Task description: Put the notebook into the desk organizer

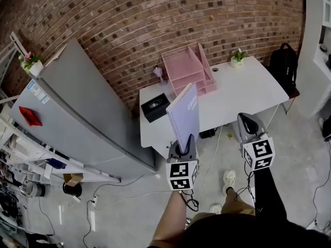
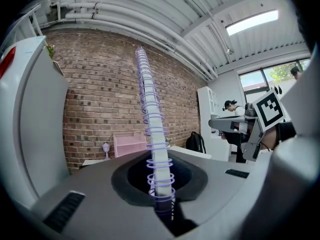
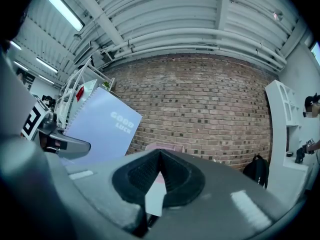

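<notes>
A lavender spiral notebook point(image 1: 185, 113) stands upright over the front edge of the white desk point(image 1: 248, 87), with my left gripper point(image 1: 182, 148) shut on its lower edge. In the left gripper view its spiral binding point(image 2: 150, 109) rises straight out from between the jaws. The pink desk organizer point(image 1: 189, 68) stands at the back of the desk against the brick wall, beyond the notebook. My right gripper point(image 1: 247, 122) hangs to the right, off the desk's front edge, its jaws meeting at the tips with nothing between them. It sees the notebook's cover point(image 3: 102, 126) on its left.
A black box point(image 1: 155, 107) lies at the desk's left end, a small lamp point(image 1: 159, 72) beside the organizer, a potted plant point(image 1: 238, 57) at the back right. A tall grey cabinet point(image 1: 77, 107) stands left of the desk, a black backpack point(image 1: 284, 61) to its right.
</notes>
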### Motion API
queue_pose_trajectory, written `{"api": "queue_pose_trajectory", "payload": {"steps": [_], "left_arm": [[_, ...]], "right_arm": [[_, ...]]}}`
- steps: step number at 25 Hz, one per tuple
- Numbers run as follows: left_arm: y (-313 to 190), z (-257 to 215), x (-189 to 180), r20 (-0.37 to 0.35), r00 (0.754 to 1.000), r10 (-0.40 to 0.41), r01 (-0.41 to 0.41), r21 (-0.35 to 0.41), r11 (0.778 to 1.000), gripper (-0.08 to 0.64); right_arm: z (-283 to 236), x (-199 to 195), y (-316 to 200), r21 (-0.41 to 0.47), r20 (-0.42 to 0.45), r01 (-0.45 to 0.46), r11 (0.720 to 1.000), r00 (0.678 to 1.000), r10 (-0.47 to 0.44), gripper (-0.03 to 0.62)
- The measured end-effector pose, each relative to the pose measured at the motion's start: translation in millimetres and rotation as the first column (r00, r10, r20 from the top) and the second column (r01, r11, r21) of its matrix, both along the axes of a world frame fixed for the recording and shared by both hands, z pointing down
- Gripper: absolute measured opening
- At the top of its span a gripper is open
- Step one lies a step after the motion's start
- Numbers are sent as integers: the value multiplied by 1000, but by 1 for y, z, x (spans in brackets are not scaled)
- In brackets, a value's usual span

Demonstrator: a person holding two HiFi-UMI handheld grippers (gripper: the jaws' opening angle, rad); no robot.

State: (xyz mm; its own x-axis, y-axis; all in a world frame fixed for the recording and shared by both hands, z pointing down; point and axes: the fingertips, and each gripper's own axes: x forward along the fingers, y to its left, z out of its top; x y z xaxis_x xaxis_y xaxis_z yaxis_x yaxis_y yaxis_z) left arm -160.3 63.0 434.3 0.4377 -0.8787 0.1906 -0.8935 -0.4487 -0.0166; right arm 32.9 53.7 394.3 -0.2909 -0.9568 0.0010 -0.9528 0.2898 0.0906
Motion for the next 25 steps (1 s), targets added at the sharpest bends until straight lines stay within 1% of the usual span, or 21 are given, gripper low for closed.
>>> {"api": "queue_pose_trajectory", "payload": {"steps": [6, 11, 19, 25], "left_arm": [[-35, 2, 2, 4, 1000, -13, 13, -7, 1000, 35], [-71, 5, 14, 8, 1000, -22, 22, -13, 1000, 35], [-137, 3, 37, 12, 999, -49, 49, -8, 999, 35], [-185, -3, 50, 14, 996, -84, 84, -2, 997, 35]], "right_arm": [[1, 2, -37, 1, 5, 17, 1000, 1000, -17, 0], [4, 14, -75, 1, 11, 27, 1000, 1000, -27, 0], [1, 33, -149, 11, 20, 66, 998, 998, -66, 0], [-6, 42, -206, 21, 24, 110, 994, 994, -110, 0]]}}
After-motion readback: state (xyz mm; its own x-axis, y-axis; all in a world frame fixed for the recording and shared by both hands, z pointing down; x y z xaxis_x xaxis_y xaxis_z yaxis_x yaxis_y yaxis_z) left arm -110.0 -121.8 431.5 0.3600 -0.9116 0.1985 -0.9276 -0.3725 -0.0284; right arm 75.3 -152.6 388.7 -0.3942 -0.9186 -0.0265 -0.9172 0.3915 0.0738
